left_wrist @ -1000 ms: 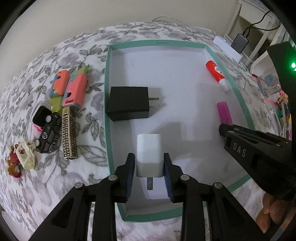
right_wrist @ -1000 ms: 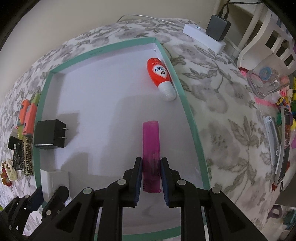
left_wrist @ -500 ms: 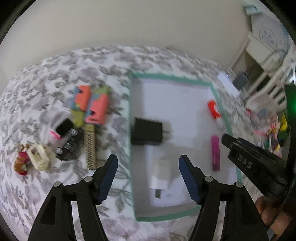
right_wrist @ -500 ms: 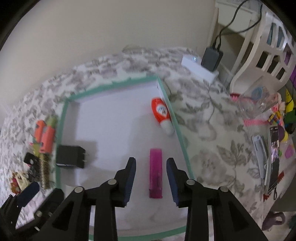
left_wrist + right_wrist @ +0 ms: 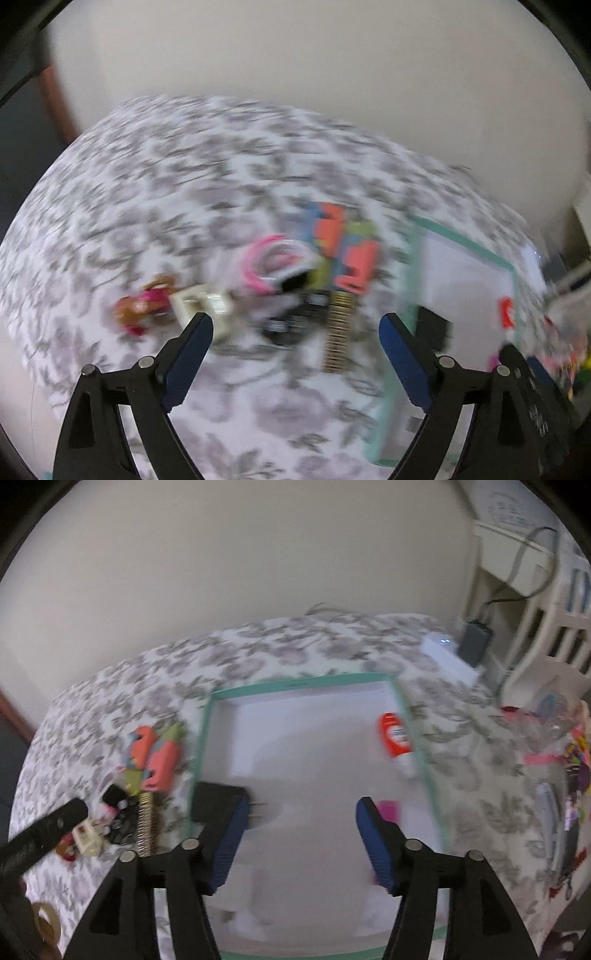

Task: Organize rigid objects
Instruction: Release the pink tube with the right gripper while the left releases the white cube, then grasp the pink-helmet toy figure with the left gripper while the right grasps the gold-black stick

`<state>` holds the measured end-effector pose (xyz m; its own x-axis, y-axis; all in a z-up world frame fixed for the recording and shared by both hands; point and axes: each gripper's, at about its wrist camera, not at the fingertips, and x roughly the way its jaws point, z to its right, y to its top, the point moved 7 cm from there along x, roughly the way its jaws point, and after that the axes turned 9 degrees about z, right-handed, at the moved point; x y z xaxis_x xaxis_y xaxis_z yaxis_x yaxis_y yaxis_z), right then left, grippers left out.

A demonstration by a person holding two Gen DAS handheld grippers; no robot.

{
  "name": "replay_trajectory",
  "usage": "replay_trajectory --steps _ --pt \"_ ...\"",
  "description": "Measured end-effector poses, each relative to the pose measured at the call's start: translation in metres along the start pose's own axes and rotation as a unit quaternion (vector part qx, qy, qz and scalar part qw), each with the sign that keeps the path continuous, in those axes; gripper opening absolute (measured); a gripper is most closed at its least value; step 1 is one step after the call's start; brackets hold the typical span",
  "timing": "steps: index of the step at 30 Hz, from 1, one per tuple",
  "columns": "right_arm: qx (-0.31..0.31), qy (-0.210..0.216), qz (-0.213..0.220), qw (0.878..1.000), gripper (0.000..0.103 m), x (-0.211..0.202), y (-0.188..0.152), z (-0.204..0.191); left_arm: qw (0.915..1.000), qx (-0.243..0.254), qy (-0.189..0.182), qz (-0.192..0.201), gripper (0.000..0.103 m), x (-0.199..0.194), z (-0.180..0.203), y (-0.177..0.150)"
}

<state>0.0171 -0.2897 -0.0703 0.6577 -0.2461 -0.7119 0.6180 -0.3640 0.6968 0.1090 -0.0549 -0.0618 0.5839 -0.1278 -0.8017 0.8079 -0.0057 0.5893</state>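
Note:
A white tray with a teal rim [image 5: 303, 683] lies on the floral bedspread. In it are a black charger [image 5: 218, 805], a red and white tube [image 5: 395, 738], a pink stick [image 5: 389, 810] and a blurred white charger [image 5: 255, 897]. My right gripper [image 5: 303, 808] hovers above the tray, jaws opening, nothing between them. My left gripper [image 5: 295, 325] hangs over the toy pile left of the tray, jaws opening wide and empty. Below it, blurred, are a black toy car [image 5: 291, 321], a gold patterned bar [image 5: 340, 336], coral blocks [image 5: 343, 243] and a pink ring [image 5: 273, 266].
A cream toy [image 5: 203, 306] and a small figure [image 5: 144, 306] lie left of the pile. A white power strip [image 5: 447, 657] with a dark adapter [image 5: 474, 642] sits behind the tray. Colourful clutter [image 5: 569, 757] lines the right side. A tape roll [image 5: 46, 923] lies near left.
Both grippers let go of their loads and rose: the white charger and the pink stick now lie in the tray. The left gripper swung left over the toy pile and opened wide.

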Motion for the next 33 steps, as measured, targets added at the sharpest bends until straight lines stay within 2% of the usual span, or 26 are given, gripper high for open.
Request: replay_trajectory --steps 4,8,9,10,15,18,20,24,33 --pt "-0.031 0.026 -0.007 0.999 0.075 0.004 -0.008 -0.036 0.9971 -0.069 0.032 -0.01 0.092 0.005 -0.054 0.006" --pt "-0.048 0.049 -0.011 0.998 0.085 0.007 -0.013 -0.064 0.9905 -0.129 0.047 -0.008 0.095 0.006 -0.101 0.013" --pt "-0.05 0.056 -0.012 0.997 0.086 0.008 -0.014 -0.072 0.9891 -0.138 0.052 -0.006 0.101 0.006 -0.11 0.014" --pt "-0.053 0.061 -0.013 0.997 0.086 0.008 -0.015 -0.078 0.987 -0.148 0.063 -0.001 0.103 0.004 -0.124 0.016" --pt "-0.078 0.081 -0.015 0.994 0.087 0.011 -0.019 -0.109 0.9793 -0.169 0.109 0.023 0.103 0.0 -0.17 0.022" --pt "-0.088 0.091 -0.019 0.992 0.087 0.015 -0.021 -0.125 0.9736 -0.187 0.129 0.023 0.103 -0.001 -0.192 0.019" --pt "-0.095 0.096 -0.023 0.991 0.087 0.019 -0.023 -0.135 0.971 -0.203 0.125 0.02 0.103 0.003 -0.202 0.017" --pt "-0.113 0.102 -0.03 0.988 0.087 0.028 -0.03 -0.149 0.9708 -0.208 0.12 0.006 0.103 0.013 -0.207 0.013" --pt "-0.141 0.091 -0.077 0.983 0.086 0.06 -0.057 -0.158 0.9731 -0.216 0.062 -0.053 0.103 0.04 -0.192 0.003"
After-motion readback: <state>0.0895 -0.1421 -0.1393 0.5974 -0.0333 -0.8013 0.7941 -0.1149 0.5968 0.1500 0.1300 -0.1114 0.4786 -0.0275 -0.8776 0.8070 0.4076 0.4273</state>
